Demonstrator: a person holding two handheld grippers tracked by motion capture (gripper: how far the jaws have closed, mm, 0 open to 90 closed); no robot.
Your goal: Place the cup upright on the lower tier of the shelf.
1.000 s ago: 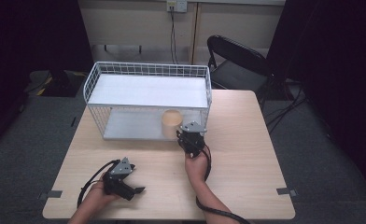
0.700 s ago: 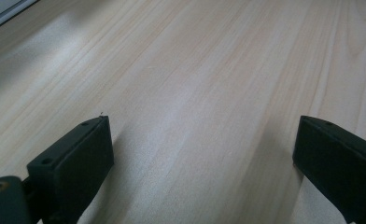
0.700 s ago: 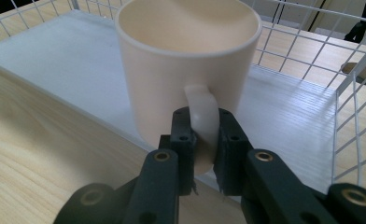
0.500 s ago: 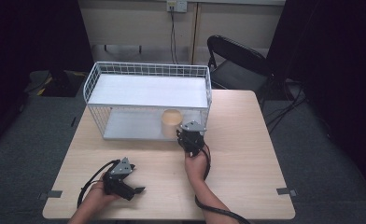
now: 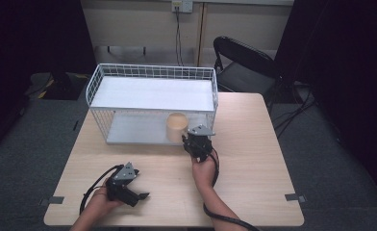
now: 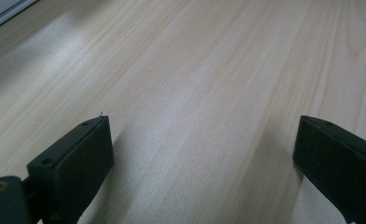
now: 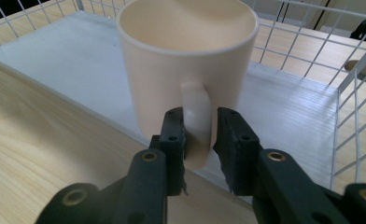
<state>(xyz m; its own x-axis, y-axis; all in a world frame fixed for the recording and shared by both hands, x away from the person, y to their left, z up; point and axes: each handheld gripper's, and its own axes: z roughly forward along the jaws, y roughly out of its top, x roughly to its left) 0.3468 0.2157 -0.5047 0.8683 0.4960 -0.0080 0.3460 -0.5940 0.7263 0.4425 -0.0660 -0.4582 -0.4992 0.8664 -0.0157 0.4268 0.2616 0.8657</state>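
Releasing the cream ceramic mug [image 7: 186,70] on the lower shelf of the white wire rack [image 5: 129,72], the right tongs [image 7: 200,135] are just opening around its handle; backing off comes next. The left tongs [image 6: 204,158] are resting wide on the wooden counter [image 5: 254,159].

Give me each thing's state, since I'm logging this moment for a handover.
Cream mug: upright, empty, on the wire rack's lower shelf.
Wire rack: standing on the table.
Right gripper: jaws just opening, the mug handle between them.
Left gripper: open, nothing held.
Folding chair: unfolded.
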